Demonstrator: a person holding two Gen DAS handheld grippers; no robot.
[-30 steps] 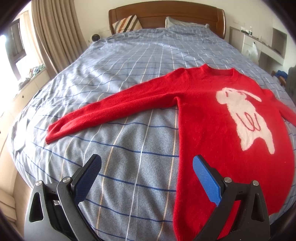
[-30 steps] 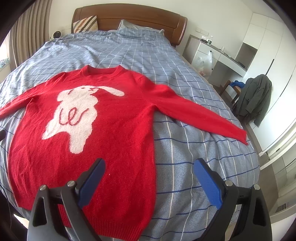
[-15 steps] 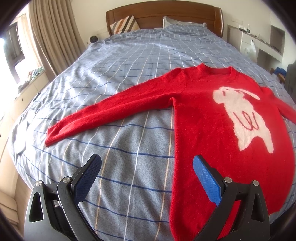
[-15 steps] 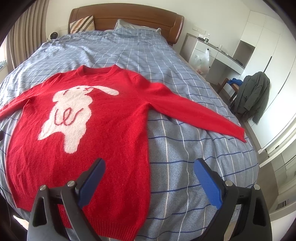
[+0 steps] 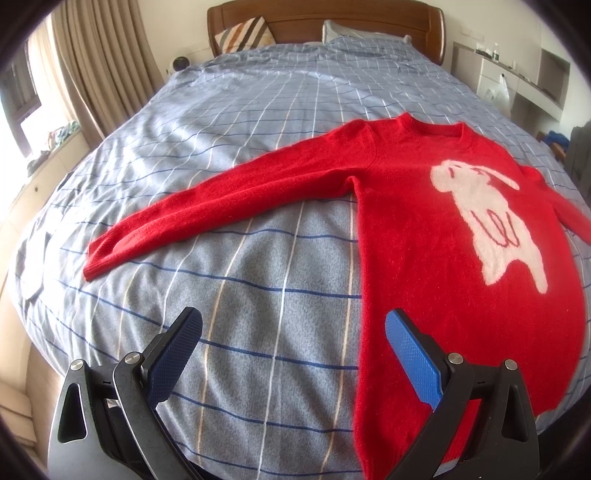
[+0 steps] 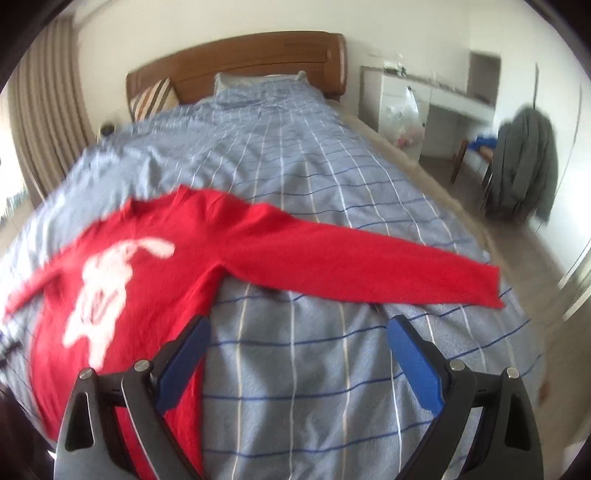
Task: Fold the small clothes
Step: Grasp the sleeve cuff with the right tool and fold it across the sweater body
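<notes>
A red sweater (image 5: 417, 229) with a white rabbit on its front lies flat and face up on the bed, both sleeves spread out. Its one sleeve (image 5: 207, 210) reaches left in the left wrist view. My left gripper (image 5: 291, 339) is open and empty, above the bed just left of the sweater's side edge. In the right wrist view, which is blurred, the sweater (image 6: 147, 258) lies at the left and its other sleeve (image 6: 369, 273) stretches right. My right gripper (image 6: 299, 347) is open and empty, over the bedspread below that sleeve.
The bed has a blue checked cover (image 5: 258, 110), a wooden headboard (image 5: 325, 14) and pillows (image 5: 243, 37). Curtains (image 5: 96, 62) hang at the left. A white desk (image 6: 443, 99) and a chair with a grey coat (image 6: 524, 162) stand right of the bed.
My right gripper has swung quickly to the right, from over the sweater's body to the bedspread under its sleeve. My left gripper has drifted slightly left. Both stay open.
</notes>
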